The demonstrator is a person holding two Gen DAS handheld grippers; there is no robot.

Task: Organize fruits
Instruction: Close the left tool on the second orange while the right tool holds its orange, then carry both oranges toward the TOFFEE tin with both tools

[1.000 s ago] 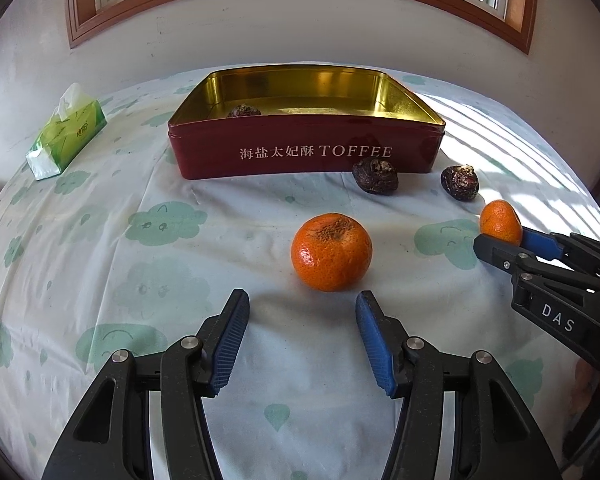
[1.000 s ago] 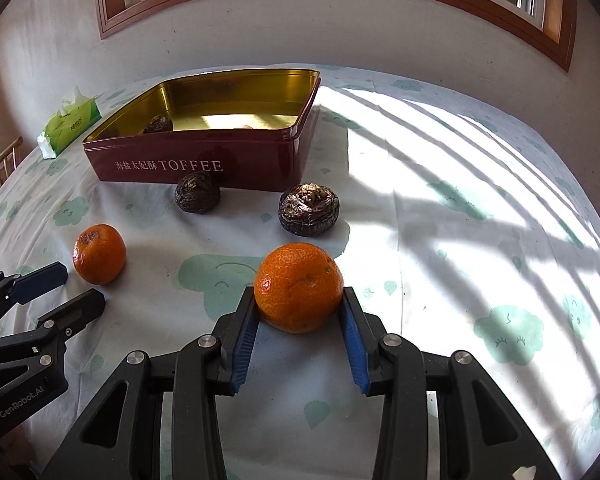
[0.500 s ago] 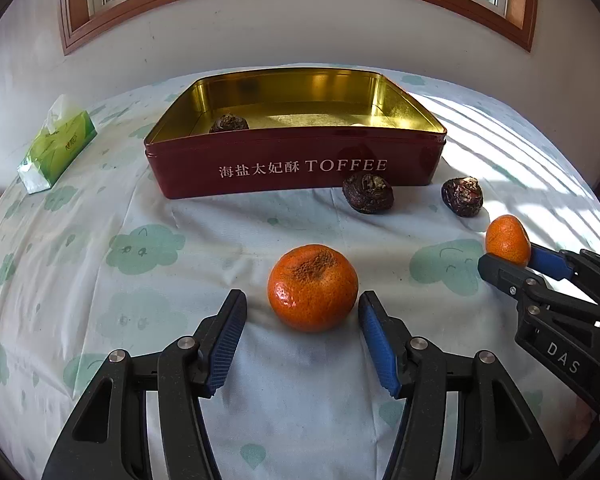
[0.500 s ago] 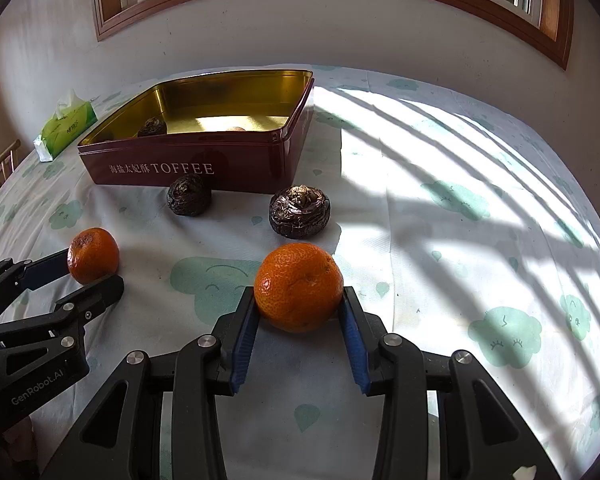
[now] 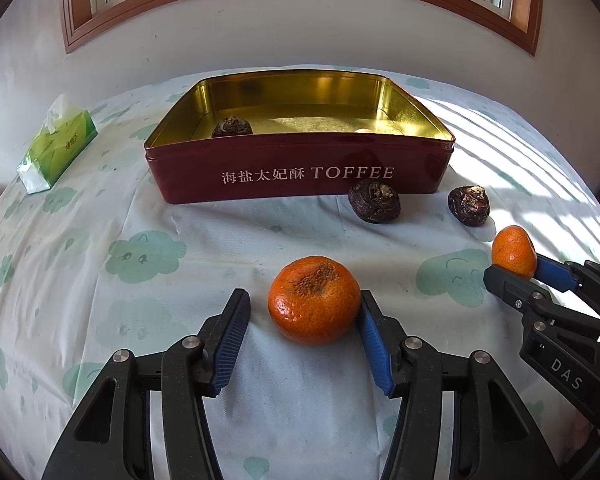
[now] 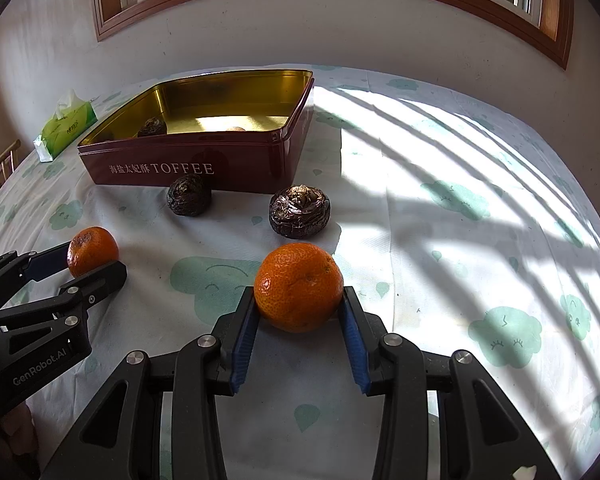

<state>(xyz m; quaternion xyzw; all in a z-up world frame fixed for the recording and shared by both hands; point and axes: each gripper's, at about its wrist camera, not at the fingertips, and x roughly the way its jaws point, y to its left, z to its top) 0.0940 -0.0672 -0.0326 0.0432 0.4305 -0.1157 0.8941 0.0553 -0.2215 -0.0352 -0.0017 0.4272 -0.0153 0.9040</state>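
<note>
Oranges: two on the cloth point(image 5: 80, 280) in front of the tin point(image 5: 300, 168). Against the earlier frames, the left gripper point(image 5: 304, 328) has come forward around the left orange point(image 5: 314, 300), which a second ago lay ahead of its tips; its jaws have just been closing, the right pad touches the peel, and a gap stays at the left pad. That orange is roundish, no clear long axis, with its scarred stem end up and tipped slightly away. The right gripper point(image 6: 298, 320) is unchanged, both pads pressed on the right orange point(image 6: 299, 286), narrow opening. Both grippers point steeply down at the cloth, side by side, the right one's tips showing at the edge of the left view. Two dark fruits point(image 5: 374, 200) point(image 5: 469, 205) lie by the tin, and one point(image 5: 232, 126) lies inside.
</note>
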